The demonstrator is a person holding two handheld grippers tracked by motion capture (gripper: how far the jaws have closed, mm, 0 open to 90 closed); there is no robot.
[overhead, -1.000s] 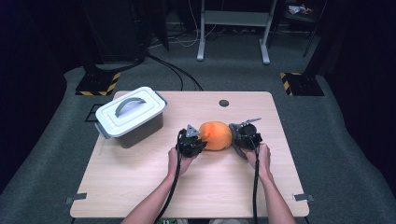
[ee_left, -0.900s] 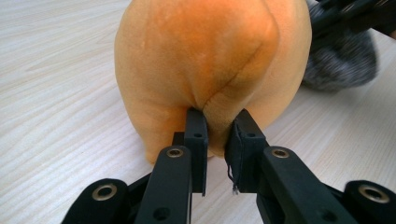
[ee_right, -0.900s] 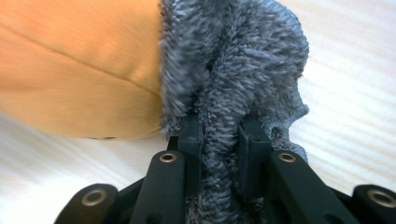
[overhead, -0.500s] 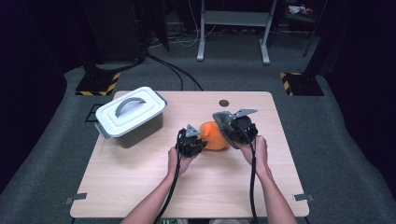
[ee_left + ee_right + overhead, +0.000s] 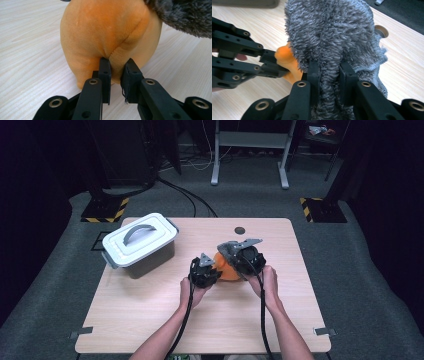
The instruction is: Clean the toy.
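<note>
Step in hand: peeling grey fuzzy cover (image 5: pixel 332 37) off orange plush body (image 5: pixel 110 37), frame centre; left gripper (image 5: pixel 117 72) pinches body, right gripper (image 5: pixel 329 82) clamps cover; next likely: pull cover clear

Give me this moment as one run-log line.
left gripper: shut on orange plush ball | right gripper: shut on grey fuzzy cover, lifted over ball | lidded bin: closed, far left

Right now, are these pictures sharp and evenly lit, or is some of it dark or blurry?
High view: the table is brightly lit, the room around it falls into near black. Left gripper view: the orange plush is crisp, with a soft shadow beneath. Right gripper view: the grey fur is sharp, the far table edge is soft.
</note>
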